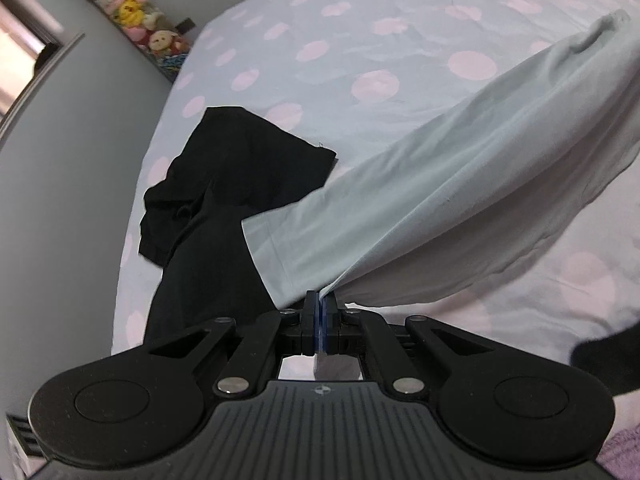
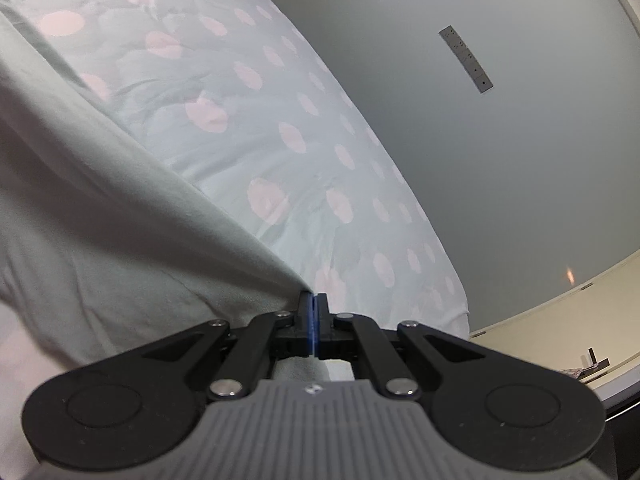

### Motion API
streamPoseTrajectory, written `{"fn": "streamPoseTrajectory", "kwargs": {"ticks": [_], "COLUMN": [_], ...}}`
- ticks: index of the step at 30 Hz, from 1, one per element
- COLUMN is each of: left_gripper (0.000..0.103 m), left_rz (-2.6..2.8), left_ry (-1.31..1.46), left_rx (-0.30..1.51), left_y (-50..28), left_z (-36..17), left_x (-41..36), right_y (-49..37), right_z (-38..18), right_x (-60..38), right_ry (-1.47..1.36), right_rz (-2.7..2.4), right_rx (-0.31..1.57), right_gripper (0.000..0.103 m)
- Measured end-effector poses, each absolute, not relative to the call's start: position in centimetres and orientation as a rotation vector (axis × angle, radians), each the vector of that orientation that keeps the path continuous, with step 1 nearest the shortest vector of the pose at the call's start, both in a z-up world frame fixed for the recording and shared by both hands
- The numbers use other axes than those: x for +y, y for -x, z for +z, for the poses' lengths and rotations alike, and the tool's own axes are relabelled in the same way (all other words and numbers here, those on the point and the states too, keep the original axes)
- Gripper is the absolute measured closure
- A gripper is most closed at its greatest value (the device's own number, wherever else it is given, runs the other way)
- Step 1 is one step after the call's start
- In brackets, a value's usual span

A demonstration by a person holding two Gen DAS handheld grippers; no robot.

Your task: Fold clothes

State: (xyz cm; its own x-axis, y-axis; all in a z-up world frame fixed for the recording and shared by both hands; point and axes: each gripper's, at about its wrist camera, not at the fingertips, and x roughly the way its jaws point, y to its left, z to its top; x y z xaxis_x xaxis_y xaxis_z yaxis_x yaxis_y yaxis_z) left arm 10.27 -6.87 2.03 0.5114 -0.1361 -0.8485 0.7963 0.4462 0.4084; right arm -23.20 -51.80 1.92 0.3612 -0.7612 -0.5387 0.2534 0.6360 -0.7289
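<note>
Pale garment stretched between left gripper and right gripper; both jaws clamped on cloth edges.

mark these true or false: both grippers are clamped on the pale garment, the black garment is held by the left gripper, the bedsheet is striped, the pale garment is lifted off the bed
1. Both the left gripper and the right gripper are shut on the pale garment. True.
2. The left gripper holds the black garment. False: it lies on the bed, ungripped.
3. The bedsheet is striped. False: it is pale blue with pink dots.
4. The pale garment is raised off the bed between the grippers. True.
</note>
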Motion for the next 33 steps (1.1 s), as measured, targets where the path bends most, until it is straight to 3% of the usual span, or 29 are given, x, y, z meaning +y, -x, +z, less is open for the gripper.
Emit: {"fn": "streamPoseTrajectory", "kwargs": {"ticks": [14, 17, 22, 25, 28, 30, 33], "left_gripper": [0.101, 0.092, 0.087, 0.072, 0.062, 0.062, 0.062], "left_rz": [-0.646, -0.625, -0.607, -0.612, -0.584, -0.558, -0.512], "left_ry": [-0.993, -0.979, -0.909, -0.814, -0.718, -0.649, -0.528], "left_rx": [0.966, 0.949, 0.9, 0.869, 0.851, 0.855, 0.891], "left_y": [-20.4, -21.2, -21.8, -21.9, -21.6, -21.3, -21.1], "left_z": [-5.5, -6.6, -6.2, -4.7, -3.1, -2.2, -1.8], "left_x": [-14.8, -15.1, -14.3, -13.1, -11.3, -9.9, -7.4], "right_y": [13.9, 13.2, 13.0, 13.9, 15.3, 16.5, 18.0], "right_z": [-4.8, -6.2, -7.0, -6.1, -4.8, -4.2, -3.9], "right_x": [-58.1, -58.6, -59.4, -58.7, -56.9, -55.0, -52.1], "right_ry": [0.533, 0.519, 0.434, 0.38, 0.282, 0.201, 0.1], "right_rz": [-0.699, -0.709, -0.73, -0.753, -0.785, -0.791, -0.806], "right_rx": [1.119, 1.144, 1.149, 1.087, 0.991, 0.933, 0.861], "right_gripper": [0.103, 0.103, 0.1, 0.096, 0.083, 0.076, 0.076]}}
